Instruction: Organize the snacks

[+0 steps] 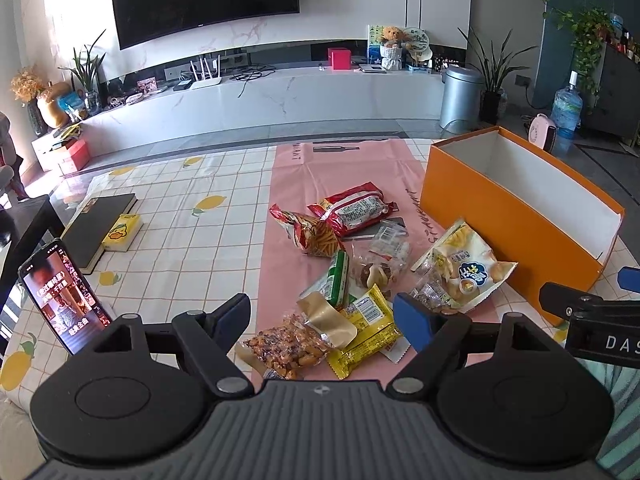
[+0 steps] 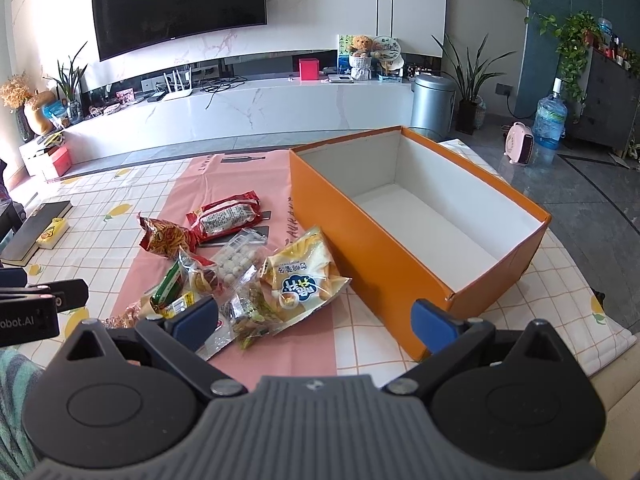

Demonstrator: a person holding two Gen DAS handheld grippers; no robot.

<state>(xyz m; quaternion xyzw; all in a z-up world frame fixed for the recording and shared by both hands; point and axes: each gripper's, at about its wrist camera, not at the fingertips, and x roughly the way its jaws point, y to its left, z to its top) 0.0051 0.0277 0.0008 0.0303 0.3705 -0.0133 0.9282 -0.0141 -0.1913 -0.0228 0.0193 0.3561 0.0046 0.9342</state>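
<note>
The snack packets [image 1: 352, 272] are seen heaped on the pink mat [image 1: 288, 200], which is laid over the chequered tablecloth [image 1: 192, 232]. To the left of the heap a broad stretch of cloth is left free, bounded at the far left by a black book [image 1: 98, 224], a yellow box [image 1: 122, 232] touching it, and a propped phone [image 1: 66, 296] at the near edge. To the right, the heap is hemmed in by the orange box [image 2: 360, 232], whose long wall stands just beside the pale yellow bag [image 2: 304, 276]; the bag's far corner appears to touch that wall.

The orange box is shown open-topped, with white inner walls and a bare white floor; no packet is seen inside it.

The left gripper [image 1: 322, 312] is held low over the near end of the heap, its blue-padded tongs spread wide with nothing between them. The right gripper [image 2: 316, 316] is likewise spread apart and unloaded, poised over the near corner of the box and the edge of the heap.

The lowest packets are partly covered by the gripper bodies, and the print on most wrappers cannot be read. The table's near edge is hidden in both views.
</note>
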